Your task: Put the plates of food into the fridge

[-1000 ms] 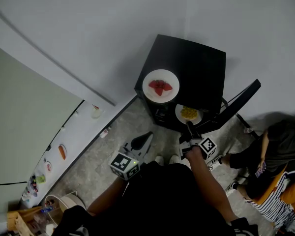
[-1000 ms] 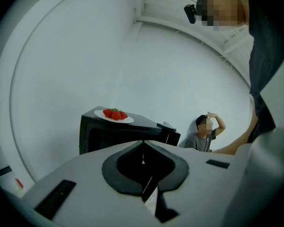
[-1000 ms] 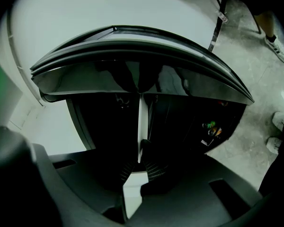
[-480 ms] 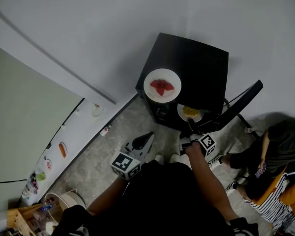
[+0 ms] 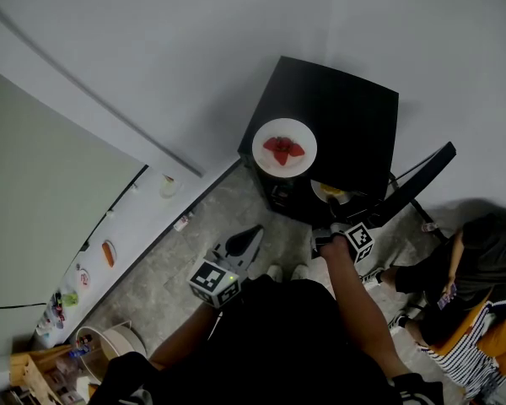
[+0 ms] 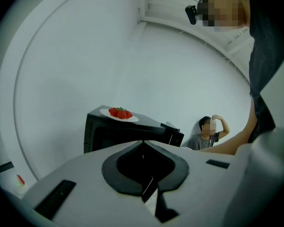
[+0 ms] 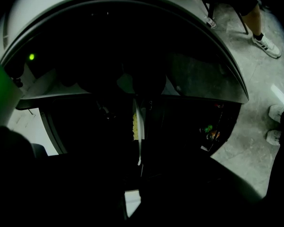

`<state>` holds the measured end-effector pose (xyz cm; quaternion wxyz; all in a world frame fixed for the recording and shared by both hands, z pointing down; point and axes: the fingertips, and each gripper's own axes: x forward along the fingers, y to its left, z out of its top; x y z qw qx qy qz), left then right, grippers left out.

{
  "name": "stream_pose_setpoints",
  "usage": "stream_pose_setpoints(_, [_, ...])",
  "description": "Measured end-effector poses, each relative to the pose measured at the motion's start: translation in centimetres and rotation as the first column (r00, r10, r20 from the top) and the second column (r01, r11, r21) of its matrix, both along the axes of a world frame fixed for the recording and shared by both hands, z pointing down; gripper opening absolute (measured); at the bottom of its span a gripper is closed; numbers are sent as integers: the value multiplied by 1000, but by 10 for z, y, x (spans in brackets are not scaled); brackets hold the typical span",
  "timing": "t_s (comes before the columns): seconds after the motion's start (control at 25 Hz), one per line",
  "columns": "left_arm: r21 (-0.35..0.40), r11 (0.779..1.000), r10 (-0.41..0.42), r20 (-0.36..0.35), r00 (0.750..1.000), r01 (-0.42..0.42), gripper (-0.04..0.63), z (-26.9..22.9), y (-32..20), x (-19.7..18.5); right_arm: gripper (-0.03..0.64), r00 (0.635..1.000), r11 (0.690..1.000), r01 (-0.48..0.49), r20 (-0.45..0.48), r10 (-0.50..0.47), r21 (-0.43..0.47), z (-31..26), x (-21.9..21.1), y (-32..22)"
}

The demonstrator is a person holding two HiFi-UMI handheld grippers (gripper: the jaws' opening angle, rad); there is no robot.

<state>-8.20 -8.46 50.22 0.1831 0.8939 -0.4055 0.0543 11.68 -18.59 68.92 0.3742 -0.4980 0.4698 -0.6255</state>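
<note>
In the head view the black fridge [image 5: 346,116] stands at the person's 12 o'clock, its door [image 5: 422,174] swung out toward 3 o'clock. The plate of red food [image 5: 284,148] rests on the fridge's top. The plate of yellow food [image 5: 331,193] sits at its 5 o'clock, at the open front, with the right gripper [image 5: 329,219] just below it at 6 o'clock. The left gripper [image 5: 251,234] hangs well back toward 8 o'clock. The left gripper view shows its jaws pressed together on nothing, the plate of red food well apart at 11 o'clock. The right gripper view is very dark. It shows that gripper's jaws clamped on the white rim of the plate of yellow food, seen edge-on and running straight ahead to 12 o'clock. The coming push probably follows that line, deeper into the fridge.
</note>
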Motion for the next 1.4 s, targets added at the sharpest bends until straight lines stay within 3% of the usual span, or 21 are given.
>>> stream_pose_setpoints(0.76, [-5,1000,1,10,1000,-1,25,0,1,1,34,999,999,-49,-10,49,-15,7,7,-8])
stream_pose_setpoints(1.12, [-9,1000,-8,-4,1000,8,25,0,3,5,35,998,999,27,-64,-26,21,3,5,0])
stream_pose_setpoints(1.4, [-5,1000,-2,-8,1000,2,25,0,8,11,34,973,989,132,-202,-115,71,-12,3,18])
